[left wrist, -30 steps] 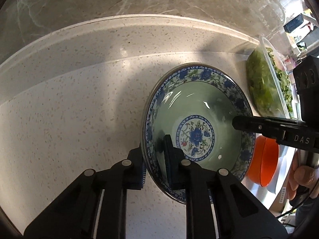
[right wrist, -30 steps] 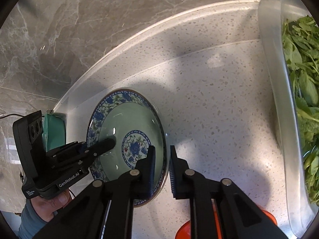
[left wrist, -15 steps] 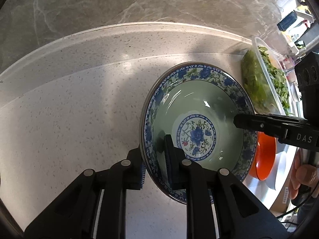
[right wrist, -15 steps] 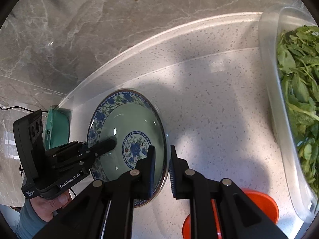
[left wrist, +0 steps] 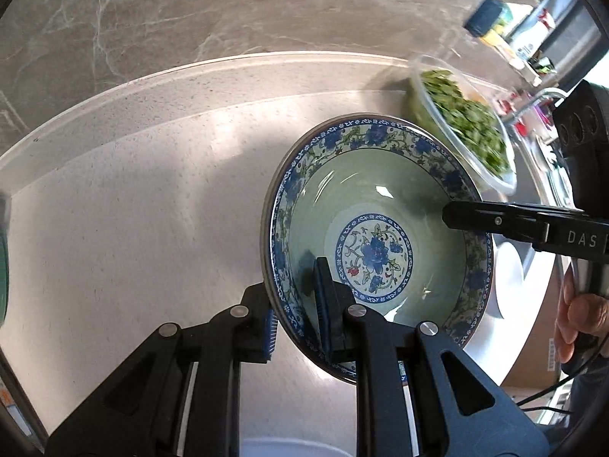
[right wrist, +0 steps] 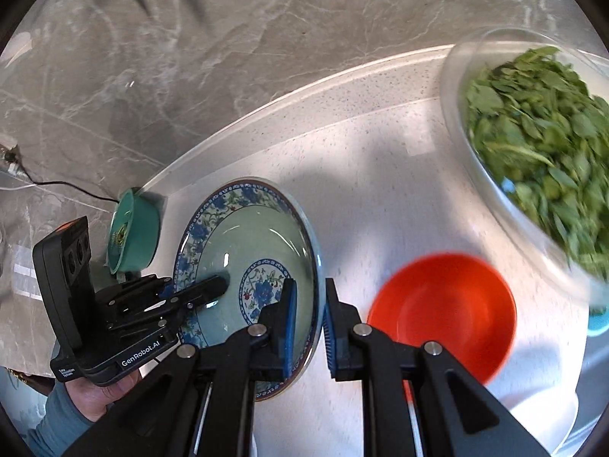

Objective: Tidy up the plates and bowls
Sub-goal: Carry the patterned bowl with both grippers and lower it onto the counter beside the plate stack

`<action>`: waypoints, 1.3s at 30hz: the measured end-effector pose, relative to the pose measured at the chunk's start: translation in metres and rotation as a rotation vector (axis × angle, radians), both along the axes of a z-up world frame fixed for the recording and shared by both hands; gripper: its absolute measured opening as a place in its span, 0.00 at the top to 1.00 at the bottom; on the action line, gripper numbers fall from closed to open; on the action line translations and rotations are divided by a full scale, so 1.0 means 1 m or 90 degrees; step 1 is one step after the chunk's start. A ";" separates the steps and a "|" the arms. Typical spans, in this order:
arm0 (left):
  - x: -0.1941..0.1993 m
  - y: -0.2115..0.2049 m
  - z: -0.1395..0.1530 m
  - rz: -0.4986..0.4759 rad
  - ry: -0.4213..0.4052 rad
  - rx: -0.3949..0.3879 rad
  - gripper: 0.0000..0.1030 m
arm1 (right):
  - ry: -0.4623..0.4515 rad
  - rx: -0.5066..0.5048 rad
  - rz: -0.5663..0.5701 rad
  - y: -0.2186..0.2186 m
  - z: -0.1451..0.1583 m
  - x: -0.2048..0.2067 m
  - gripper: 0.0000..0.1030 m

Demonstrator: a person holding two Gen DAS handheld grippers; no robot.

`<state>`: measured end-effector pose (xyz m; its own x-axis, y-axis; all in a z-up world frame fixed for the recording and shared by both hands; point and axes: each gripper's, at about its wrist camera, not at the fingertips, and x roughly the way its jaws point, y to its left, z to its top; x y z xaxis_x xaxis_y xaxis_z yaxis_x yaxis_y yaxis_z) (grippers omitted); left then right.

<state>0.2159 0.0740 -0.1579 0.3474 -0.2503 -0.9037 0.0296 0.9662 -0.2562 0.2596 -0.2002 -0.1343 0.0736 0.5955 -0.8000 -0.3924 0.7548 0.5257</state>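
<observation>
A deep bowl [left wrist: 380, 190] with a blue floral rim and a pale green inside hangs above the speckled counter [left wrist: 133, 228], held from two sides. My left gripper [left wrist: 295, 312] is shut on its near rim, one finger inside and one outside. In the left wrist view my right gripper [left wrist: 453, 217] clamps the opposite rim. The right wrist view shows the same bowl [right wrist: 236, 243] with my right gripper [right wrist: 308, 316] shut on its right edge. There my left gripper [right wrist: 219, 286] reaches in from the left, held by a hand.
An orange bowl [right wrist: 445, 312] sits on the counter right of the held bowl. A clear tub of green leaves [right wrist: 533, 160] stands behind it. A teal bowl [right wrist: 133, 240] rests by the marble wall. A white dish [right wrist: 540, 419] lies at the bottom right.
Both grippers have risen with the bowl and pulled back from the wall. The orange bowl, the teal bowl and the leaf tub show more fully now.
</observation>
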 end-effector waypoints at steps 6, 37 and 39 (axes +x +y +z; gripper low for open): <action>-0.036 -0.018 0.009 -0.029 -0.008 -0.005 0.85 | -0.006 0.006 -0.023 -0.021 0.007 -0.037 0.84; -0.178 -0.138 -0.046 -0.196 0.023 -0.008 0.85 | 0.056 -0.001 -0.201 -0.141 -0.041 -0.193 0.83; -0.177 -0.147 -0.055 -0.207 0.028 -0.003 0.84 | 0.059 0.001 -0.205 -0.147 -0.047 -0.195 0.83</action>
